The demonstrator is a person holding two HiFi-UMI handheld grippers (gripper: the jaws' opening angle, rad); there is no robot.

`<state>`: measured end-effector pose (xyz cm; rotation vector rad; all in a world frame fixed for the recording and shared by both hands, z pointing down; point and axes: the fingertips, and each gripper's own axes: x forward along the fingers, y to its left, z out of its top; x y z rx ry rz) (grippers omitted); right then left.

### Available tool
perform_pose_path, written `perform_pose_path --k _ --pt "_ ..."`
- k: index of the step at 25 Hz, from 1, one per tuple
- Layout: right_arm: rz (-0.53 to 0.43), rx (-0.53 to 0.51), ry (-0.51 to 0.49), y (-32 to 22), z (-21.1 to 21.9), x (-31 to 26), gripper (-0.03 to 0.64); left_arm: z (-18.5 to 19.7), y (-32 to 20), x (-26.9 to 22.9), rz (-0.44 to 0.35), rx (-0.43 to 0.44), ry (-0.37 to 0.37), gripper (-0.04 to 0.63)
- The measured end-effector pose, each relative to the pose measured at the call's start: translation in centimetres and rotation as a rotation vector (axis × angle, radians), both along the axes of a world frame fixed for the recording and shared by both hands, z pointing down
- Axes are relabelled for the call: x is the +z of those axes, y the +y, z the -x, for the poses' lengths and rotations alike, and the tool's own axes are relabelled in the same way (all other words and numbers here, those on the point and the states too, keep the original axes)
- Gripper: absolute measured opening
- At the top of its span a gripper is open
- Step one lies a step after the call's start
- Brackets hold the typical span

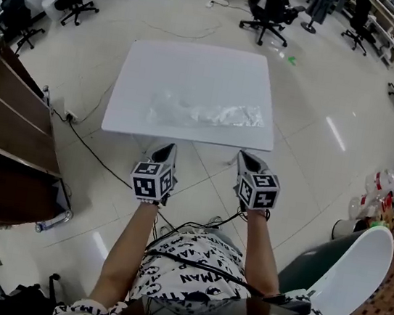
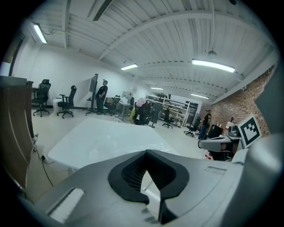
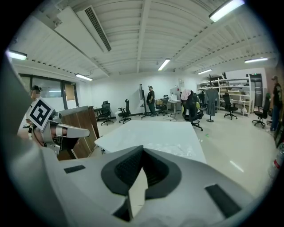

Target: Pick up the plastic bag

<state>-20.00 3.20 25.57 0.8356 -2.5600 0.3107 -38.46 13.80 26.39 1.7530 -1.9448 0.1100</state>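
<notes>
Lying on the table (image 1: pixel 196 65), the plastic bag (image 1: pixel 207 112) is well beyond both pairs of closed, empty fingers (image 1: pixel 164 153).

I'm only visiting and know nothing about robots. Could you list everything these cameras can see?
Table: one, white, middle of the floor.
Plastic bag: one, clear, lying flat near the table's front edge.
Office chairs: several, black, along the room's far side.
Cabinet: one, brown wood, left of the table.
Cable: one, black, on the floor at left.
Bottles: a few, clear, far right.
Left gripper: one, grey, shut, empty, just short of the table.
Right gripper: one, grey, shut, empty, just short of the table.
</notes>
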Motion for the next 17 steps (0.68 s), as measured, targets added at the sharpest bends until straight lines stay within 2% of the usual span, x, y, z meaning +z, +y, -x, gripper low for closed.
perform_pose_path --k 17 --pt "-0.024 -0.035 0.021 0.0 0.0 -1.5 0.011 -0.4 0.0 -1.4 -0.026 -0.020 -0.016 -0.002"
